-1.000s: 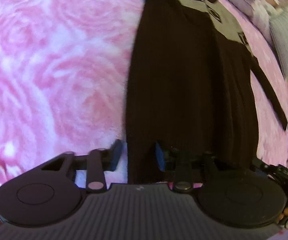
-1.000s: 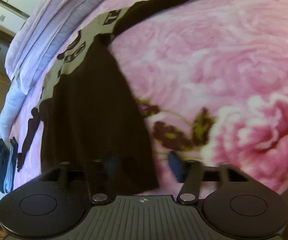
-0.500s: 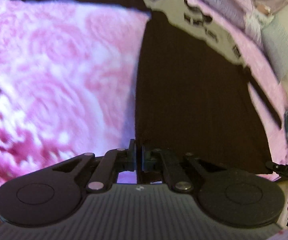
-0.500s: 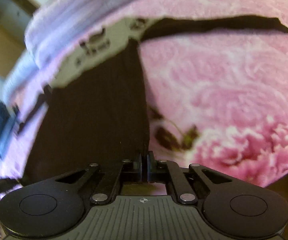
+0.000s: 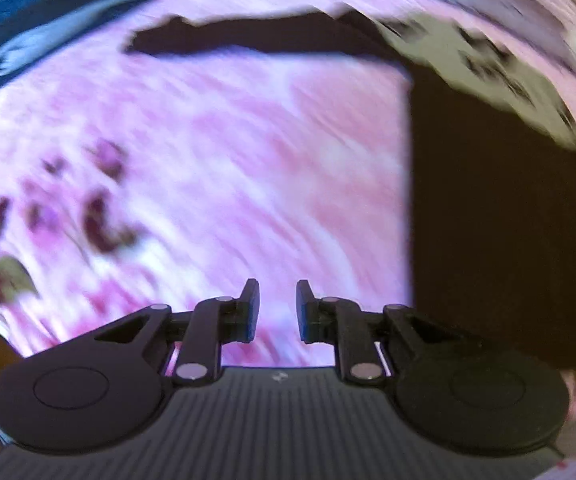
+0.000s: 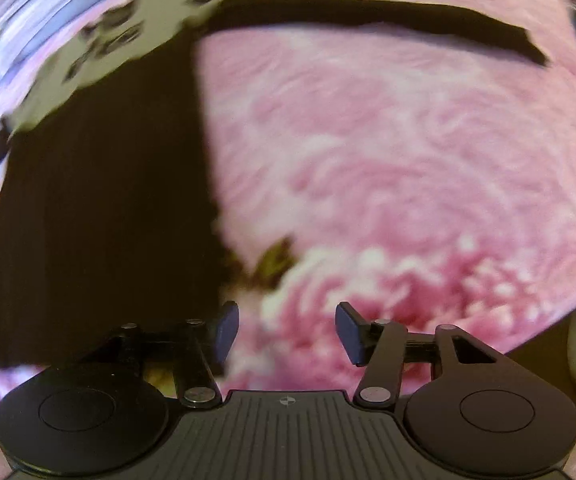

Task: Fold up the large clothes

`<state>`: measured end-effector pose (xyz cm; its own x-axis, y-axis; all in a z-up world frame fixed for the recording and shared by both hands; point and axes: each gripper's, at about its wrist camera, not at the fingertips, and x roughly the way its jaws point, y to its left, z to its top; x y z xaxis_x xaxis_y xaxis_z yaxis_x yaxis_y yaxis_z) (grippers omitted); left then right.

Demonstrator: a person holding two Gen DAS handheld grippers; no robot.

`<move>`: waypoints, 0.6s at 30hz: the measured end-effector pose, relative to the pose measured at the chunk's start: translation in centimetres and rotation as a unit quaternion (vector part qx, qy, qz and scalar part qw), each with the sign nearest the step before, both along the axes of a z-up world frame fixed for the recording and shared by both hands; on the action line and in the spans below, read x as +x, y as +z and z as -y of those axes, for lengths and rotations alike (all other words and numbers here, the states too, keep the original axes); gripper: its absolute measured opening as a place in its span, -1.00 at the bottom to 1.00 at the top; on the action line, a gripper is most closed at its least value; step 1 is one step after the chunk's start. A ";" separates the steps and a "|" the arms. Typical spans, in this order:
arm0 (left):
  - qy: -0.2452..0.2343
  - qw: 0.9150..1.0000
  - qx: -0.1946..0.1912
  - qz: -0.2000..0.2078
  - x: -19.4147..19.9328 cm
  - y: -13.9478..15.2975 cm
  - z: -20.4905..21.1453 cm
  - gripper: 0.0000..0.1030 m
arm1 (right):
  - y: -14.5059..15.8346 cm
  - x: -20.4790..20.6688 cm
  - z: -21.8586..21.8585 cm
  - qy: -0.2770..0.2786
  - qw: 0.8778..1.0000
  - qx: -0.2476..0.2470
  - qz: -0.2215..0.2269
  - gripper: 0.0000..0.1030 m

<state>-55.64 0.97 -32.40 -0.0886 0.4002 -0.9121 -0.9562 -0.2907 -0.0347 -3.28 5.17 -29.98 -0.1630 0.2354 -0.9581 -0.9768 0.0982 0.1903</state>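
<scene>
The dark garment lies flat on the pink floral blanket, its body running lengthwise away from both cameras and one long sleeve stretched sideways along the blanket's far side. The left gripper hangs over bare blanket with the garment's straight side edge off to its right; its jaws have just been opening and stand a little apart with nothing between them. The right gripper sits just beside the near corner of the same edge, which lies to its left; its jaws have just been opening too, wide and empty. By this reading the right hand is the nearer to the hem.

The left wrist view alone shows a stack of folded blue cloth at the far left corner; the right wrist view shows the sleeve's whole length to its cuff. Both are blurred.
</scene>
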 end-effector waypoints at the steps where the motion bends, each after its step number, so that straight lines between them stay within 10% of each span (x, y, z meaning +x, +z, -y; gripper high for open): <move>1: 0.023 1.000 0.017 0.004 -1.5 0.2 -1.3 -0.67 | 0.0 0.2 -0.8 -0.017 1.000 0.002 -0.003 -0.01; 5: 0.138 0.987 0.068 0.038 -8.9 0.2 -6.5 -0.52 | 0.4 -0.7 -3.7 -0.065 0.998 0.017 0.002 -0.01; 18: 0.395 0.897 0.131 0.151 -23.9 -6.2 -17.4 -0.63 | -1.5 -8.3 -7.9 -0.045 0.998 0.005 0.042 -0.01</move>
